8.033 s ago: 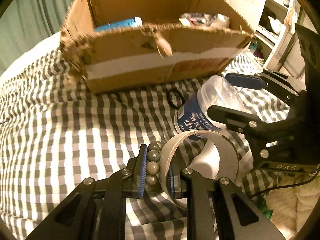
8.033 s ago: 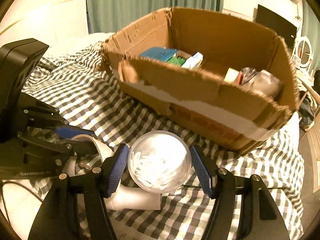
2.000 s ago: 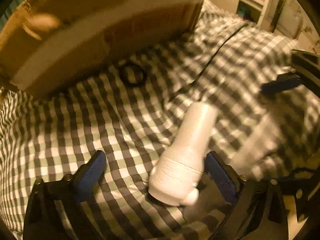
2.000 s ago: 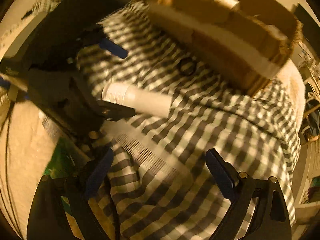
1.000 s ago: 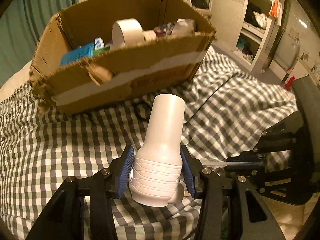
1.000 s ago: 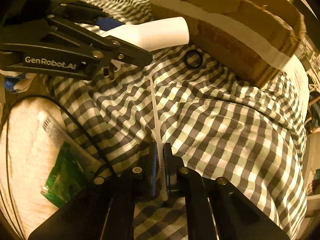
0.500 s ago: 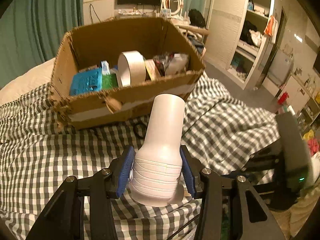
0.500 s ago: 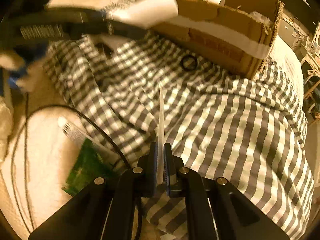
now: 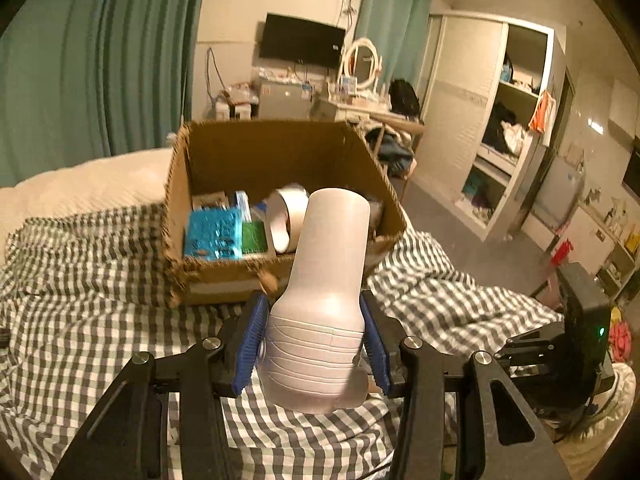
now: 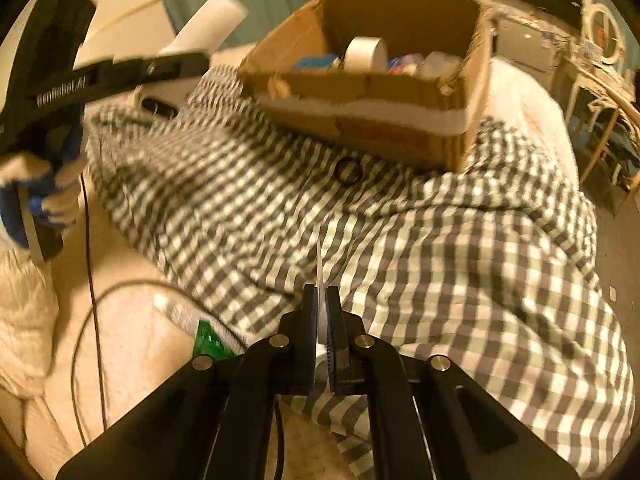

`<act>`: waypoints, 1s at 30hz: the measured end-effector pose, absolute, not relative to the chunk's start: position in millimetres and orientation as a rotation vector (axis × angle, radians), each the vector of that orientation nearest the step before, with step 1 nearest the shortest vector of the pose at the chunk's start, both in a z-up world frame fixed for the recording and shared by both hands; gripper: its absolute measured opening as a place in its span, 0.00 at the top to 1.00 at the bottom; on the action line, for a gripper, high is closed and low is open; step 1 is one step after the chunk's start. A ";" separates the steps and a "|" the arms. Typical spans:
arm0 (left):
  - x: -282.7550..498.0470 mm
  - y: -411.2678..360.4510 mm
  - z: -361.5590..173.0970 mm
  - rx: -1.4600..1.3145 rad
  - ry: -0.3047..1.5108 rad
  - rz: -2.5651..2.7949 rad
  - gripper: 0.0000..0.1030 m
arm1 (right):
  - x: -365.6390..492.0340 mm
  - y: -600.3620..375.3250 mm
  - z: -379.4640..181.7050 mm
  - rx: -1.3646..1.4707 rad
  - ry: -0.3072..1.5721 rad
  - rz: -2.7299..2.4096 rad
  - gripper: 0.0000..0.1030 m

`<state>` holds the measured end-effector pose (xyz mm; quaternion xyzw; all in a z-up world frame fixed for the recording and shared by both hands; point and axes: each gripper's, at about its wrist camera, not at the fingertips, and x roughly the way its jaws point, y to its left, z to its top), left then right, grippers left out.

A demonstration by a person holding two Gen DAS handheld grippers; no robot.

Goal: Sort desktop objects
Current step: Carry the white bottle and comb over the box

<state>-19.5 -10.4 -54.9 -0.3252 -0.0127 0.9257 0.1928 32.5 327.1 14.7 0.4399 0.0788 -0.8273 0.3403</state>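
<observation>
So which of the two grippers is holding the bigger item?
The left gripper: its fingers clamp the wide ribbed base of a white bottle that sticks out well beyond them. The right gripper pinches only a thin white strip.

bed (image 10: 132, 344) surface: cream bedding, exposed at lower left of the right wrist view. a grey-and-white checked cloth (image 10: 460, 264), rumpled, covers the centre and right. directly on the cloth: a cardboard box (image 10: 360, 120), upper centre, open-topped and torn along its rim; a black ring (image 10: 349, 171) just in front of the box. on the cream bedding, lower left: a black cable (image 10: 90, 280) and a green packet (image 10: 208, 342), partly hidden.
</observation>
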 end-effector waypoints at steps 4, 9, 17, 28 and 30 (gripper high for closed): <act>-12.9 -8.7 -44.8 -0.852 -0.047 2.629 0.54 | 28.3 334.4 30.0 1.071 0.125 -2.253 0.97; -8.1 -8.9 -33.7 -0.782 -0.092 2.650 0.54 | 30.1 340.1 50.0 0.946 0.028 -2.356 0.97; -1.1 -13.2 -6.3 -0.664 -0.149 2.718 0.54 | 44.9 347.9 94.8 0.694 -0.057 -2.497 0.97; -8.9 -9.5 36.3 -0.555 -0.086 2.794 0.54 | 54.7 325.9 174.3 0.341 0.011 -2.577 0.97; -12.5 -4.9 41.0 -0.532 -0.046 2.808 0.54 | 49.6 318.9 186.5 0.303 0.018 -2.572 0.97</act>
